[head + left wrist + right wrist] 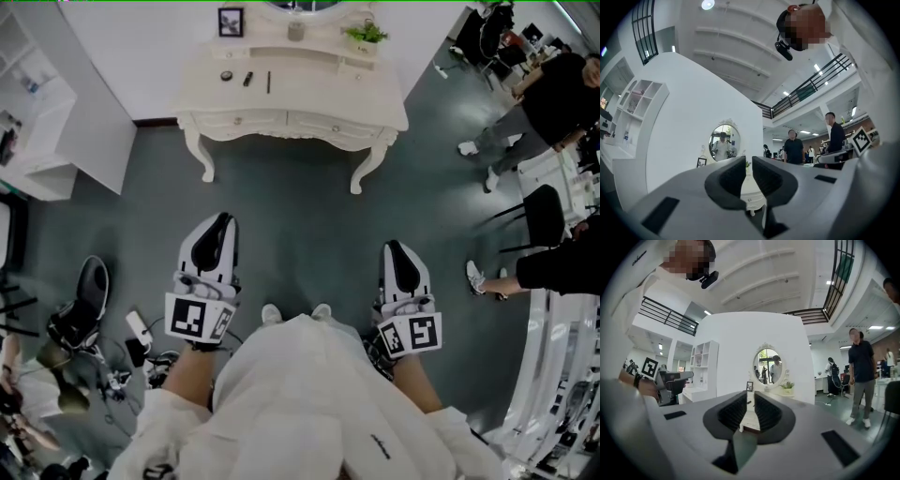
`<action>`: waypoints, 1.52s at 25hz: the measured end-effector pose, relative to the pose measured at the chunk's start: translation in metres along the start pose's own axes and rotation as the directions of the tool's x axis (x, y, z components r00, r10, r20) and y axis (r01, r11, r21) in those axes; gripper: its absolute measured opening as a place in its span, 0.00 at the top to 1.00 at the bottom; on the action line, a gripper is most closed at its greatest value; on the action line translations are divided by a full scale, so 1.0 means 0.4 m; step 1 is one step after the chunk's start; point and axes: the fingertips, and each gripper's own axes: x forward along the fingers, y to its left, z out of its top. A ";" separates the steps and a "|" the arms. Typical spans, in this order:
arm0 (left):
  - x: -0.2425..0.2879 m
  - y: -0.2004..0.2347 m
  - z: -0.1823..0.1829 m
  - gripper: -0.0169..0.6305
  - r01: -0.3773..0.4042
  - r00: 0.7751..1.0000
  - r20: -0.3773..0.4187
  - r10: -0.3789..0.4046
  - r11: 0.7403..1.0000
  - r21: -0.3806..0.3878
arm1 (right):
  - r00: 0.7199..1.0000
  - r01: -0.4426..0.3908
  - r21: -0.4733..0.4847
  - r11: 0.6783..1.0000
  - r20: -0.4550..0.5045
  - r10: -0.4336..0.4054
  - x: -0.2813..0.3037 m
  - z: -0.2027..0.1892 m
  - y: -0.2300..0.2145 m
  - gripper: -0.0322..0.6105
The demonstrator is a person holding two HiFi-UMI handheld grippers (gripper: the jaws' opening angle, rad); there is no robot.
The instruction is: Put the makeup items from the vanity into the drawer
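Observation:
The white vanity (pixel 309 103) stands against the far wall, its two front drawers (pixel 281 122) closed. On its top lie a small round compact (pixel 226 75), a short dark item (pixel 247 79) and a thin dark pencil (pixel 268 82). My left gripper (pixel 218 221) and right gripper (pixel 394 247) hover side by side over the grey floor, well short of the vanity and pointing toward it. Both are shut with nothing between the jaws. The left gripper (pixel 749 161) and the right gripper (pixel 750 397) each look past their own jaws at the vanity and its oval mirror (pixel 768 362).
A potted plant (pixel 366 36) and a framed picture (pixel 231 22) sit at the vanity's back. A white shelf unit (pixel 47 122) stands at left, with cables and gear (pixel 94 319) on the floor. People (pixel 553 103), a black chair (pixel 544 216) and a white table (pixel 553 375) are at right.

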 end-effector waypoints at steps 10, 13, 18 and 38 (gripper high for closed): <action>0.004 0.076 0.011 0.42 0.072 0.996 0.063 -0.069 0.996 -0.050 | 0.999 -0.044 -0.077 0.996 0.010 0.045 0.080 0.010 0.119 0.33; 0.024 0.089 -0.003 0.39 0.063 0.997 0.057 -0.060 0.997 -0.052 | 0.999 -0.036 -0.081 0.996 0.022 0.038 0.103 0.014 0.107 0.27; 0.067 0.070 -0.002 0.35 0.081 0.995 0.062 -0.079 0.997 -0.017 | 0.998 -0.069 -0.053 0.996 -0.001 0.069 0.141 -0.005 0.090 0.19; 0.524 0.090 -0.090 0.35 -0.034 0.999 -0.015 0.034 0.999 -0.022 | 0.977 -0.213 0.027 0.977 0.023 0.213 0.518 0.004 -0.236 0.19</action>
